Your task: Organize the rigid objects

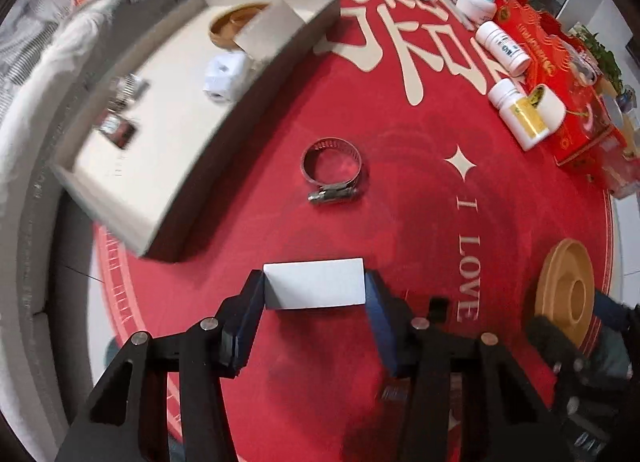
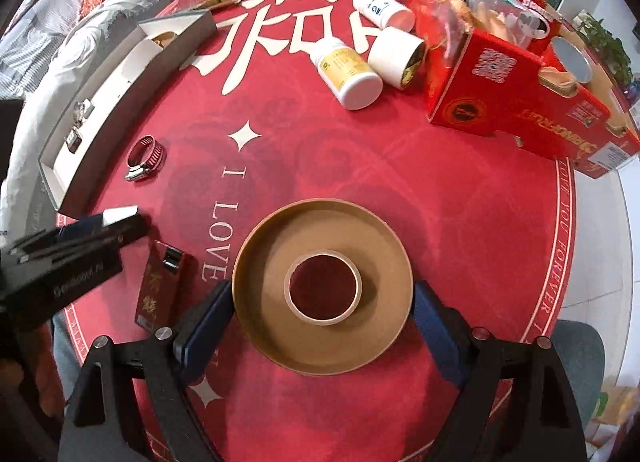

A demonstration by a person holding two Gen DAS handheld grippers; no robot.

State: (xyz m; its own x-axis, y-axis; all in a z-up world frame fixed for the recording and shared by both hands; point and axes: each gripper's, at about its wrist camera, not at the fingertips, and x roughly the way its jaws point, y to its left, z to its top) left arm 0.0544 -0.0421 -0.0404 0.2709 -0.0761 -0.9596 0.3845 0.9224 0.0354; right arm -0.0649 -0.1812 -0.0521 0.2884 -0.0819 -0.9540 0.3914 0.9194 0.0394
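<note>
Both grippers are gripping: left gripper (image 1: 315, 288) pinching a white box (image 1: 316, 284), right gripper (image 2: 323, 314) clamping the tape roll (image 2: 323, 288); either could be slipping before reaching the tray (image 1: 256, 78).

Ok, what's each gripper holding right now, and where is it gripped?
The left gripper clamps the small white box by its two ends. The right gripper holds the brown tape roll across its outer rim.
</note>
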